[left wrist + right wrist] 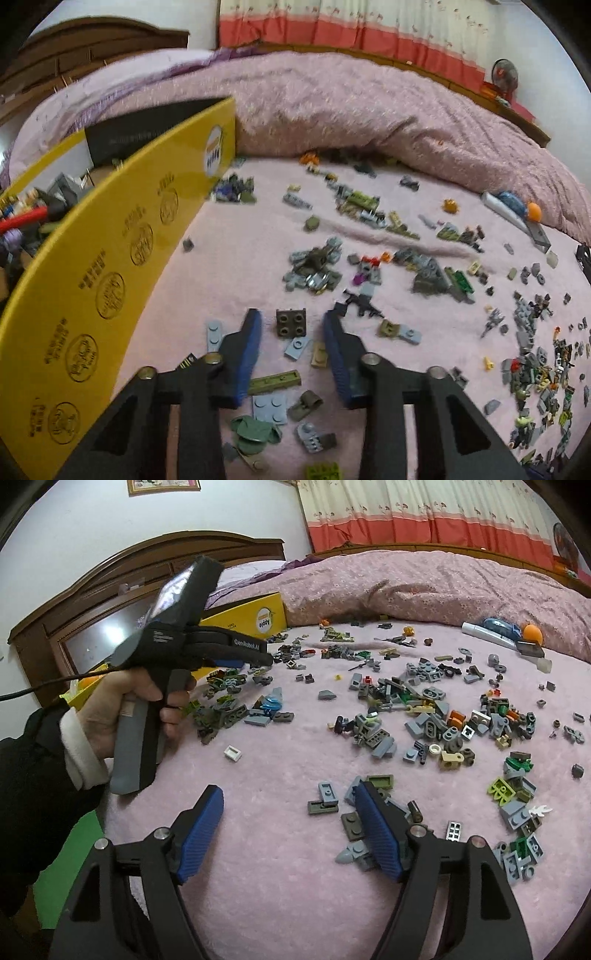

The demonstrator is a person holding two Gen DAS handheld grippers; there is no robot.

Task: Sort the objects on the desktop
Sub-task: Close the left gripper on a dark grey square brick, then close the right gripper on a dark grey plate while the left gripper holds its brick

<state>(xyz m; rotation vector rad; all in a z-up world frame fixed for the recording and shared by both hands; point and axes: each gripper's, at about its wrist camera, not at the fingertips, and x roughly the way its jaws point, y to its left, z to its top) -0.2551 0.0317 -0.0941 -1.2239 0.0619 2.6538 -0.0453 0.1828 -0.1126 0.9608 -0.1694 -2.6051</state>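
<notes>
The left gripper [291, 325] stands half-wide over a brown brick [291, 322], untouched. The right gripper [290, 805] gapes wide, empty. The yellow box [110, 288] hides its contents.

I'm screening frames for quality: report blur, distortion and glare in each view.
Left wrist: strong fisheye bend in the yellow box, motion smear on far bricks. Right wrist: bricks sharper, left gripper slightly smeared, glare on the headboard panel.

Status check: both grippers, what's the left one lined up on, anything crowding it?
Left gripper open, nothing gripped, dark four-stud brick between its tips. Right gripper open, empty. Loose plates crowd the brick; yellow box alongside.
</notes>
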